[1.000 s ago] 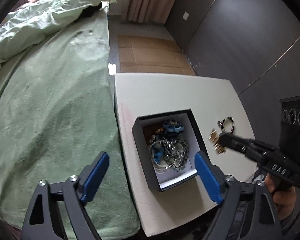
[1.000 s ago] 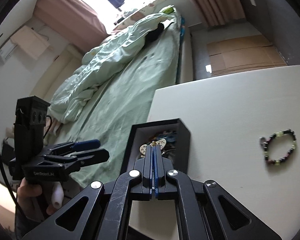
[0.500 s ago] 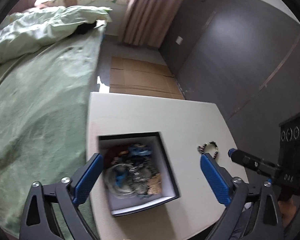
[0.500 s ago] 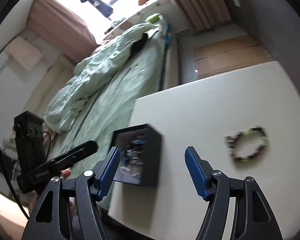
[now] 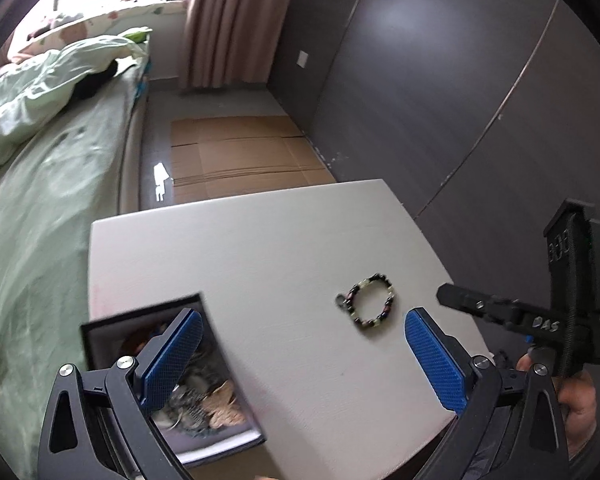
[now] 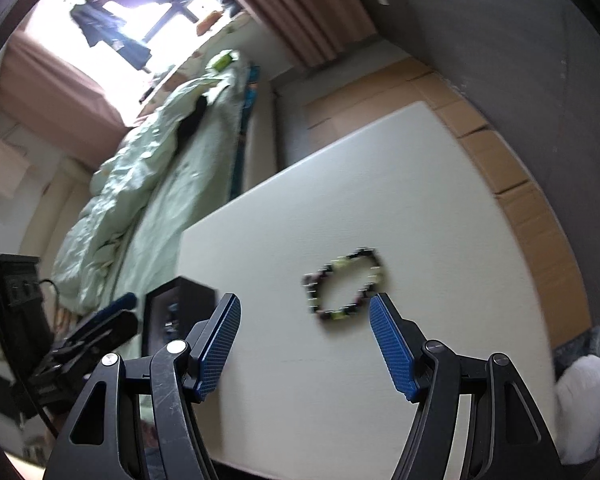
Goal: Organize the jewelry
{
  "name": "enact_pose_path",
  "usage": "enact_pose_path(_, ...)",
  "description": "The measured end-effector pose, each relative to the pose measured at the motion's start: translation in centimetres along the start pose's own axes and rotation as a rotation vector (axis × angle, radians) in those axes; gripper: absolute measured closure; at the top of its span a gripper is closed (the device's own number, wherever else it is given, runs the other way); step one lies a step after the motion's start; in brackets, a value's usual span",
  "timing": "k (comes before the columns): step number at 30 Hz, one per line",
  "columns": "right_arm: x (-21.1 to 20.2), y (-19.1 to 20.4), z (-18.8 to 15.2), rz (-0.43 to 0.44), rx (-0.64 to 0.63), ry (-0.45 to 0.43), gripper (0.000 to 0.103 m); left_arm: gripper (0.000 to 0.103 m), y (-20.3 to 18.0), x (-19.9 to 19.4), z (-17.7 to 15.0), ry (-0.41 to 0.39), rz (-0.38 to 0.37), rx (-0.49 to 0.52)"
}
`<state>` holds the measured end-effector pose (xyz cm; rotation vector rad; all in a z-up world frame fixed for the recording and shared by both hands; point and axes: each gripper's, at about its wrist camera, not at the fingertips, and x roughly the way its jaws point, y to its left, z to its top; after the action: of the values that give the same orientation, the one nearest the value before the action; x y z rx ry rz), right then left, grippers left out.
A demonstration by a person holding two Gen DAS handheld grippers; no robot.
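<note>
Motion blur smears the jewelry heaped in the black box [image 5: 164,364], part-hidden behind the left gripper [image 5: 300,356], whose jaws stand wide and empty. The box sits at the white table's [image 5: 260,248] near-left corner, beside the bed [image 5: 40,200]. A beaded bracelet [image 6: 342,284] lies alone on open tabletop, just ahead of the right gripper [image 6: 304,344], which was clamped on a gold piece a second ago and now gapes empty.
</note>
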<state>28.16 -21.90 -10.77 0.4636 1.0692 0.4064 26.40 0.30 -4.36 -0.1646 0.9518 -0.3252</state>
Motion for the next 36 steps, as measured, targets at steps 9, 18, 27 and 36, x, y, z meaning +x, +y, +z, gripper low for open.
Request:
enact_pose_path(9,2.7,-2.0,0.9,-0.118,0.044,0.023,0.048,0.005,-1.7,3.4,1.6,0.006,-0.004,0.075)
enact_pose_path(18,6.8,-1.5,1.6,-0.200,0.008,0.070,0.065,0.032,-0.7,5.7,1.8,0.026,-0.011,0.050)
enact_pose_path(27,7.7,0.0,1.5,-0.345,-0.125,0.049,0.076,0.044,-0.7,6.4,2.0,0.043,0.046,0.069)
enact_pose_path(36,7.8,1.9,0.1,-0.499,-0.309,0.060,0.094,0.044,0.3,6.6,1.8,0.052,0.076,0.039)
